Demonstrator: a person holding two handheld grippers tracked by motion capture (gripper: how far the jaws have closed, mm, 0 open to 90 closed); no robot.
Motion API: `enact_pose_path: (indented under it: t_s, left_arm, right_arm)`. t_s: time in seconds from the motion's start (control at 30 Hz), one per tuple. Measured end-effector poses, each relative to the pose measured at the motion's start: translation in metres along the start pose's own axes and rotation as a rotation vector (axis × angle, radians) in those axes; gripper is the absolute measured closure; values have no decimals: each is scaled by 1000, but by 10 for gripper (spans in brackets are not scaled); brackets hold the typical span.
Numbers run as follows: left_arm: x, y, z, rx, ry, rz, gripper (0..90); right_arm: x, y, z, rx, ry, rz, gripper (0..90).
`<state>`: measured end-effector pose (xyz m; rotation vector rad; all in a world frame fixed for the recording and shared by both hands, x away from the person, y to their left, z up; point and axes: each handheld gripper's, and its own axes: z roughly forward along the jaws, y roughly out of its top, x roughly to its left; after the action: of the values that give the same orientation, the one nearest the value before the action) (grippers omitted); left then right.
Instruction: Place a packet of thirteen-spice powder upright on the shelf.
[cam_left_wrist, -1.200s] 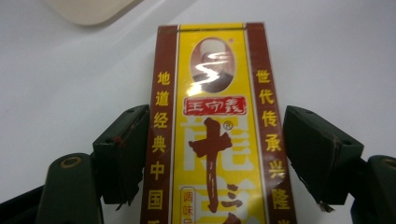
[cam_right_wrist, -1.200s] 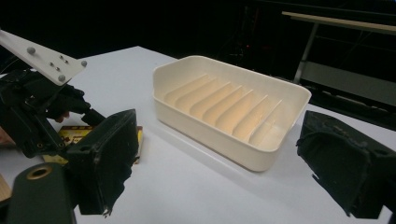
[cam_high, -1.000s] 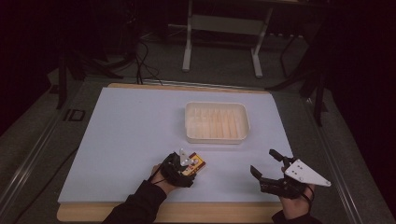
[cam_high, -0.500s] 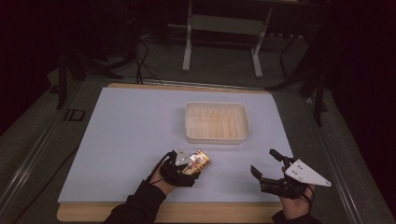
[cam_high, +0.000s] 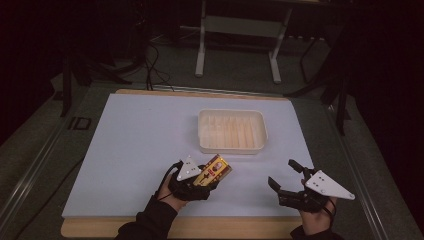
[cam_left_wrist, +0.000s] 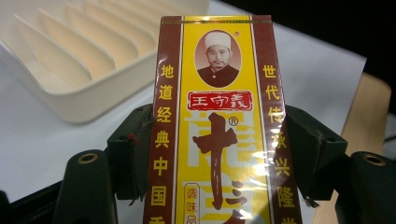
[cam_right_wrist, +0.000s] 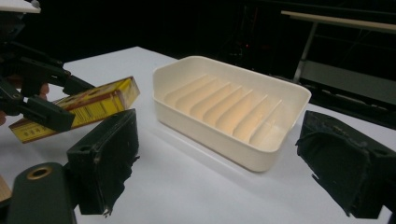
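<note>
A white mat (cam_high: 140, 145) covers the wooden table (cam_high: 200, 227), with a grey metal stand (cam_high: 239, 30) and loose black cables (cam_high: 150, 55) on the dark floor beyond it.

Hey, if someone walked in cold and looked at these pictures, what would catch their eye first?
The bright yellow-and-maroon box with red Chinese lettering, clamped between the left gripper's black jaws near the table's front edge. Next, the cream ribbed tray sitting mid-table just beyond it. The right gripper sits open at the front right, holding nothing.
</note>
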<state>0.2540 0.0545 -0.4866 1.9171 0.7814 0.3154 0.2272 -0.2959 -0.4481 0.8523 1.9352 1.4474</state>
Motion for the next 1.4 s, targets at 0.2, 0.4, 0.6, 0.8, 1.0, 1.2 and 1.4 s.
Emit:
enact_pose_path:
  t_s: [0.2,0.4,0.6,0.8,1.0,1.2,1.4]
  left_arm:
    - [-2,-2,-5,-68,18,-9,333]
    - [-2,-6,-6,-133,4,9,333]
    - [-2,-4,-8,-176,11,1,333]
    - [-3,-1,-12,-219,8,-17,333]
    - [-3,-2,-13,-281,-26,-37,333]
    - [-9,-2,-15,-350,-37,6,333]
    - [-9,-2,-12,-360,-28,-12,333]
  right_arm:
    - [4,2,0,-12,11,-2,124]
    - [7,1,2,-5,22,11,125]
    - [10,8,1,-21,44,45,139]
    - [15,22,1,1,64,83,133]
    - [23,41,10,-41,74,15,132]
    - [37,57,21,-57,101,-27,140]
    - [48,67,31,-20,135,28,139]
